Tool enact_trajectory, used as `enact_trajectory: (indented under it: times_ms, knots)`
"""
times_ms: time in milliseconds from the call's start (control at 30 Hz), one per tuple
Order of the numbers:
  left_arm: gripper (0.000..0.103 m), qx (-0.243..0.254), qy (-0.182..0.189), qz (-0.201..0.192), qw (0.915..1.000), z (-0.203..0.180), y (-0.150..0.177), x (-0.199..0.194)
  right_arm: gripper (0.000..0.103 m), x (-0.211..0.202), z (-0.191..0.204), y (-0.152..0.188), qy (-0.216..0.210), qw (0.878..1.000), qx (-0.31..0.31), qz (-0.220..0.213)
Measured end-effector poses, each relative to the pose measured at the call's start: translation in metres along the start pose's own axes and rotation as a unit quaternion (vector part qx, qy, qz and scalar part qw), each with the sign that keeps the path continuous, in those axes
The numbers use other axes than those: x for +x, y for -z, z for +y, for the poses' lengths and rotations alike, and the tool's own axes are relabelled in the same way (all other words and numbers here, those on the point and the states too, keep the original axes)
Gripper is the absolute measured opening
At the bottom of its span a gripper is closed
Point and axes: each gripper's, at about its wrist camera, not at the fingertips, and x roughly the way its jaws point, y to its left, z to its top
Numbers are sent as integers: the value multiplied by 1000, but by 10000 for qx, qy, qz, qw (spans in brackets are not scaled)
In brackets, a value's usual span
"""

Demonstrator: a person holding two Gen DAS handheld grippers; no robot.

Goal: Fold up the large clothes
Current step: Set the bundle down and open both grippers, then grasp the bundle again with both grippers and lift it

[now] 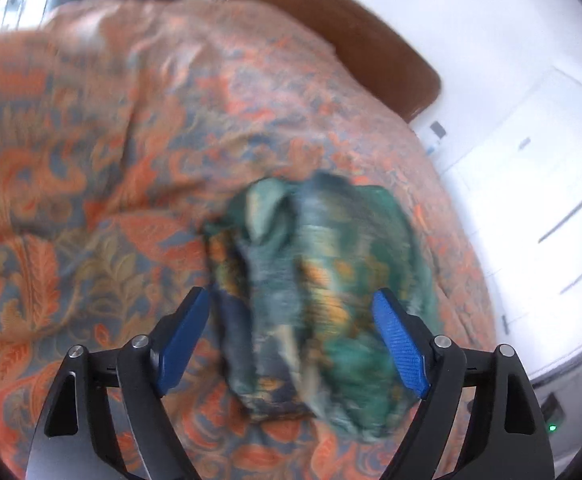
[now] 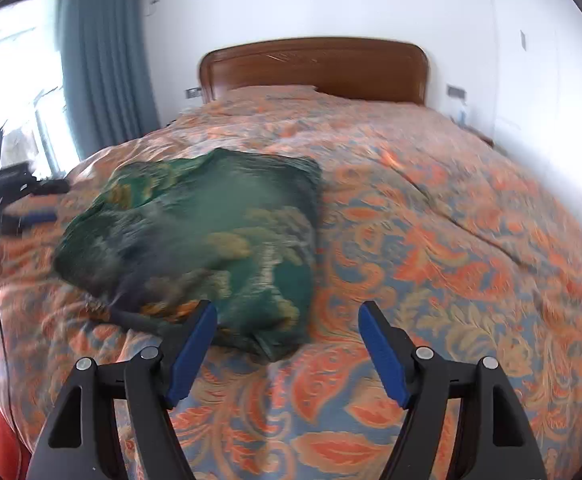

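A green patterned garment [image 1: 315,292] with gold and blue marks lies bunched in a folded heap on the bed. In the left wrist view my left gripper [image 1: 291,300] is open, its blue pads on either side of the heap, just above it. In the right wrist view the same garment [image 2: 211,236] lies left of centre. My right gripper [image 2: 287,312] is open and empty, over the bedspread at the heap's near right corner. The left gripper [image 2: 31,216] shows at the far left edge, held in a hand.
The bed is covered by an orange and blue paisley bedspread [image 2: 431,240]. A brown wooden headboard [image 2: 315,68] stands at the far end. A blue-grey curtain [image 2: 103,56] and a window are at the left. White cupboards [image 1: 539,200] stand beside the bed.
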Motion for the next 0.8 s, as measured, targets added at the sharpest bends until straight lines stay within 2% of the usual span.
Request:
enact_trajectory:
  times_ms: [167,267,333,500,567,733,800]
  knots:
    - [86,-309,622,581,9959,15,0,46,75,14,-28,-1,-189,9980,506,342]
    - [87,-563,706,447,9949,26,1,54,75,21,-39,-4,-477,9942,847,453]
    - [87,-834,968,421,9909,37,3,57,75,24,-47,-6,-673,9900,1131,505]
    - [87,-1342,1126,176,9844,63,7,50,75,30,-54,-10,-705,9890,1183,548]
    - [86,-1325,1078,278,9849,64,9,56,75,34,-55,-10,-711,9886,1192,582]
    - [86,-941,551,641,9920,42,10,85,75,46,-54,-9,-790,9869,1229,684]
    - [86,-920,544,798,9911,37,9,97,75,53,-52,-12,-890,9861,1224,686]
